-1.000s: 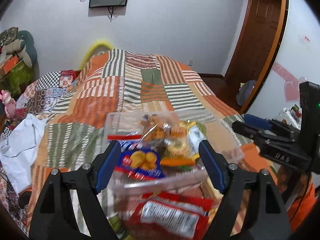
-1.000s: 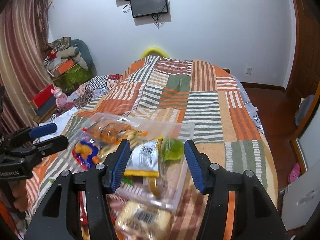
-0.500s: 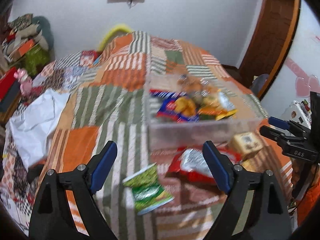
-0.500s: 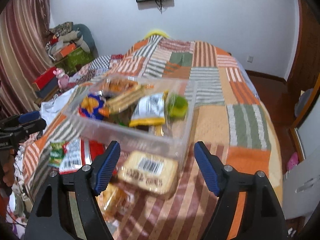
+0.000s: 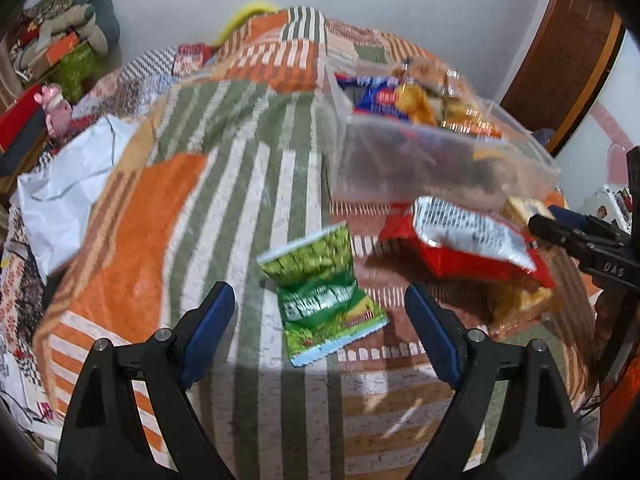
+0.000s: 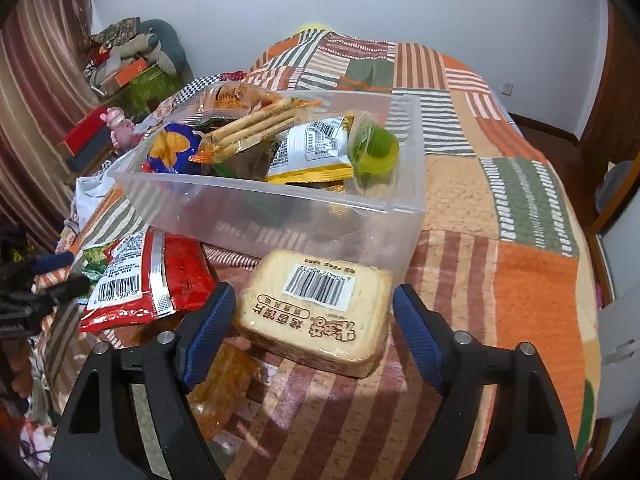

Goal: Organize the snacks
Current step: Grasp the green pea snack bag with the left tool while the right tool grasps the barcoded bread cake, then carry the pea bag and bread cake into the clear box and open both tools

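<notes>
A clear plastic bin (image 6: 280,216) holding several snack packets sits on the patchwork bed; it also shows in the left wrist view (image 5: 440,160). My left gripper (image 5: 320,320) is open, its jaws either side of a green snack packet (image 5: 324,296) lying on the quilt. My right gripper (image 6: 312,320) is open, its jaws either side of a tan cracker pack (image 6: 316,308) with a barcode, just in front of the bin. A red packet (image 6: 148,276) lies left of the pack and shows in the left wrist view (image 5: 472,244). An orange packet (image 6: 224,388) lies under my right gripper.
The quilt (image 5: 160,216) covers the bed. White cloth (image 5: 68,184) and piled clutter (image 5: 52,52) lie at the left. A wooden door (image 5: 568,48) stands at the right. The right gripper's tips (image 5: 580,236) show at the left wrist view's right edge.
Both grippers have dropped and pulled back from over the bin toward the loose packets in front of it. The left now frames the green packet, the right the cracker pack.
</notes>
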{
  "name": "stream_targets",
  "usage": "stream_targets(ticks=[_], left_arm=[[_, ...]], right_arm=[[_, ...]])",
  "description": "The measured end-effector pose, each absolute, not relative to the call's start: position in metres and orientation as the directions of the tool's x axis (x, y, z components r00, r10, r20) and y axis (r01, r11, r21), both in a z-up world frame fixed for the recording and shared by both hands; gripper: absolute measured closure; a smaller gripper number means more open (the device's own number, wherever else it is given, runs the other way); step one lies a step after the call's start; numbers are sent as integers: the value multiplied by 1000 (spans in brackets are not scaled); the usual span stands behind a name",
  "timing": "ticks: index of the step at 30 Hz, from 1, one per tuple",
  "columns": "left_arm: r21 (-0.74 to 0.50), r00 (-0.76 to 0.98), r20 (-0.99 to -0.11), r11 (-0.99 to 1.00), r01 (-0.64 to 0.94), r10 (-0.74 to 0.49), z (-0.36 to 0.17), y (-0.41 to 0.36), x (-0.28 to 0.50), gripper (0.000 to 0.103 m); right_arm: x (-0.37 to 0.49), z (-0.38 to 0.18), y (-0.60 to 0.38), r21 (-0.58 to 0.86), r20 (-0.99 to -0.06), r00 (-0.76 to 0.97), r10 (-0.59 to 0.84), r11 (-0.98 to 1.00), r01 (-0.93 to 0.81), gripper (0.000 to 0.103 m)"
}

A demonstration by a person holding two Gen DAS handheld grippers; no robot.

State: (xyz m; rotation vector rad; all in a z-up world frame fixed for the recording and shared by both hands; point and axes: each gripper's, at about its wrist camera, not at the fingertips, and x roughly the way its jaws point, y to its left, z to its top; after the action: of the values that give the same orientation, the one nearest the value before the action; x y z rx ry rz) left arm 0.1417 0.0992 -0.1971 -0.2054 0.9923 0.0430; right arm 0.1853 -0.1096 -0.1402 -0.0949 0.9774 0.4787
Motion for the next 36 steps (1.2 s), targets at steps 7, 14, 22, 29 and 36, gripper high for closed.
stream_targets(ticks=[7,14,22,29,36], left_arm=[[-147,539,-841,978,-146,-46,-209,97,149,15],[-168,563,-825,973,-157,-51,-211,98,149,29],[-190,572,-817,969,-155,-69,-211,109,143,53],[-186,587,-808,968,-169,-52,-204,115,133,64],[-185,618,-785,969,-163,-46,-189,114,129,64]], right_arm=[[184,-148,-106,127,-829,450,332,895,-428,19],[186,-148,-105,124,-830,452,327,898,-422,17],[185,-147,-110,145,-817,460,347,896,-419,22],[179,-143,-117,154,-806,480,347,905,-397,23],[174,-138,-130,180,-795,493,354,913,-365,24]])
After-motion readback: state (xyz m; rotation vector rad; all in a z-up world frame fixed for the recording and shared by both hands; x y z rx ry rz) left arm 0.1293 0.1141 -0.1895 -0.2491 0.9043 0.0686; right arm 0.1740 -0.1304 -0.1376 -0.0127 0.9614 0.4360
